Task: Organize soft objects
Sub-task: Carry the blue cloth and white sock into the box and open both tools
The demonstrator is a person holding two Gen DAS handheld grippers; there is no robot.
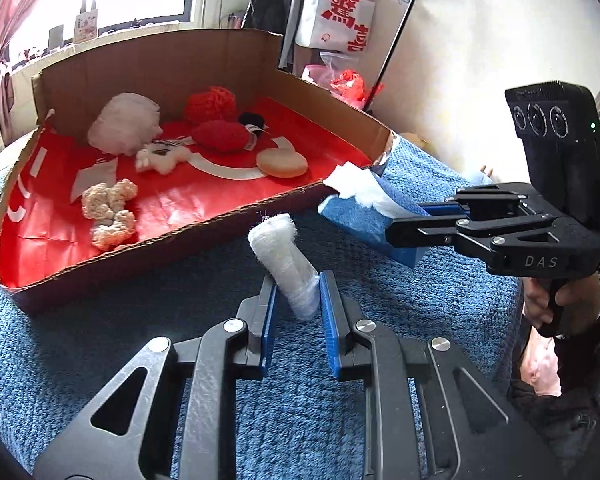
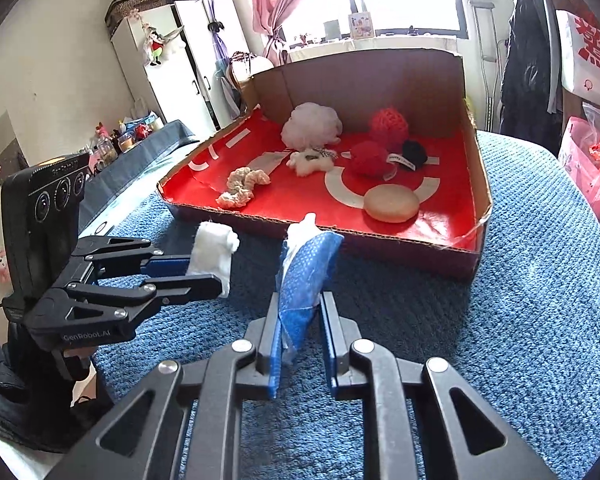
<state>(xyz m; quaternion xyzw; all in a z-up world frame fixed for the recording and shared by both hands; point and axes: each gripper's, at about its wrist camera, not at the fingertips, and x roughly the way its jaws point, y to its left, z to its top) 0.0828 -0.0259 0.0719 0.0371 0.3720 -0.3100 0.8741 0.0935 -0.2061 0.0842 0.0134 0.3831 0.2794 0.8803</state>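
Note:
My left gripper (image 1: 298,280) is shut on a white fluffy roll (image 1: 280,248), held tilted just above the blue blanket. To its right, my right gripper (image 1: 404,220) is shut on a blue cloth pad with white stuffing (image 1: 360,216). In the right wrist view the blue pad (image 2: 308,268) stands upright between my right gripper's (image 2: 302,300) blue pads. There the left gripper (image 2: 208,274) holds the white roll (image 2: 214,248) at the left. Both sit just in front of a red-lined cardboard box (image 1: 204,204) (image 2: 340,234).
Inside the box lie a white puff (image 1: 124,124), two red knitted balls (image 1: 220,136), a black piece (image 1: 252,120), a beige round sponge (image 1: 282,163), a white plush (image 1: 160,158) and a cream scrunchie (image 1: 108,212). A blue blanket (image 1: 380,320) covers the surface. A hand (image 1: 556,304) grips the right handle.

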